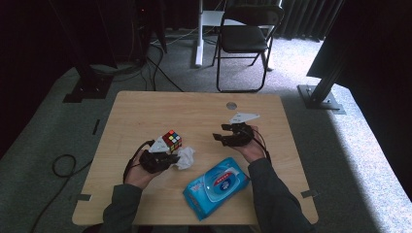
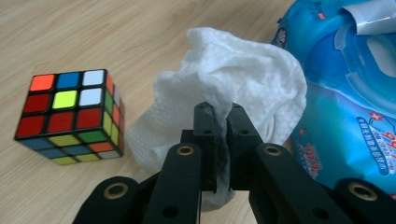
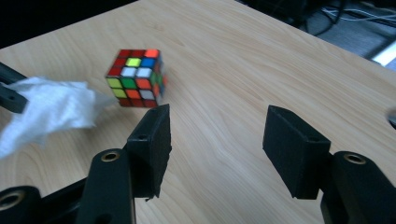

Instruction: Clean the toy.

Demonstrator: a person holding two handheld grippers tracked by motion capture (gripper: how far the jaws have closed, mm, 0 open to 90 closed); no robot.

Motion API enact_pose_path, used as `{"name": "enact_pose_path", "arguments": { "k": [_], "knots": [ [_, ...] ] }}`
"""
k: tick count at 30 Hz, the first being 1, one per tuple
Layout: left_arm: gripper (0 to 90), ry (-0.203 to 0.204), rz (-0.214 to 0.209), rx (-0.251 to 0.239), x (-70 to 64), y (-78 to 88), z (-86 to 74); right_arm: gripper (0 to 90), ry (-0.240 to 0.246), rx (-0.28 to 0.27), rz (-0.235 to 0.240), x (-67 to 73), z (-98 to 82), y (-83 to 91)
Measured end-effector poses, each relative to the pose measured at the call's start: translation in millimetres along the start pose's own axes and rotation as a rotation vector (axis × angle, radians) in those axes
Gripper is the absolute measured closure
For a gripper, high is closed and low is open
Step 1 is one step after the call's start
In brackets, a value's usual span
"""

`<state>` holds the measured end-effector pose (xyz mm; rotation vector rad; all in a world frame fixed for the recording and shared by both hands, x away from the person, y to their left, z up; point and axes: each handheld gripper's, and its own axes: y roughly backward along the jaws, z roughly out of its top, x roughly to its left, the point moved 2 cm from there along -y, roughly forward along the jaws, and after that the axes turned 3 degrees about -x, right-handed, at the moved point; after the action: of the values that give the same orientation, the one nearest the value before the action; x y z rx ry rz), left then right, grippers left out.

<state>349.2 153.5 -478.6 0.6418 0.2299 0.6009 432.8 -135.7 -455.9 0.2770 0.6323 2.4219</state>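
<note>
The white wipe (image 2: 233, 79) hangs crumpled from the left gripper (image 2: 219, 116), whose 2 jaws are pinched tight on a fold of it; in the high view the wipe (image 1: 185, 158) sits just right of that gripper (image 1: 167, 159), near the table's (image 1: 145, 111) middle. The Rubik's cube (image 1: 171, 141) stands on the wood just beside the wipe, on its far side. A blue wipes pack (image 1: 216, 187) lies near the front edge, its flap peeled up. The right gripper (image 3: 215, 135) hovers above bare wood, apart from the cube (image 3: 136, 77), its jaws spread with nothing between them.
</note>
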Motion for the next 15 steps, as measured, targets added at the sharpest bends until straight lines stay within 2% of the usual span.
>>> {"name": "enact_pose_path", "arguments": {
  "k": [4, 12, 15],
  "knots": [
    [85.1, 0.011, 0.008, -0.008, 3.5, 3.8, -1.7, 41.4, 0.028, 0.008, 0.023, 9.9, 13.3, -13.5],
    [85.1, 0.023, 0.024, -0.012, 8.3, 8.6, -4.7, 41.8, 0.034, 0.003, 0.074, 24.7, 31.6, -34.7],
    [85.1, 0.030, 0.033, -0.013, 10.9, 11.3, -6.1, 41.9, 0.054, 0.013, 0.086, 31.4, 36.8, -44.3]
  ]
}}
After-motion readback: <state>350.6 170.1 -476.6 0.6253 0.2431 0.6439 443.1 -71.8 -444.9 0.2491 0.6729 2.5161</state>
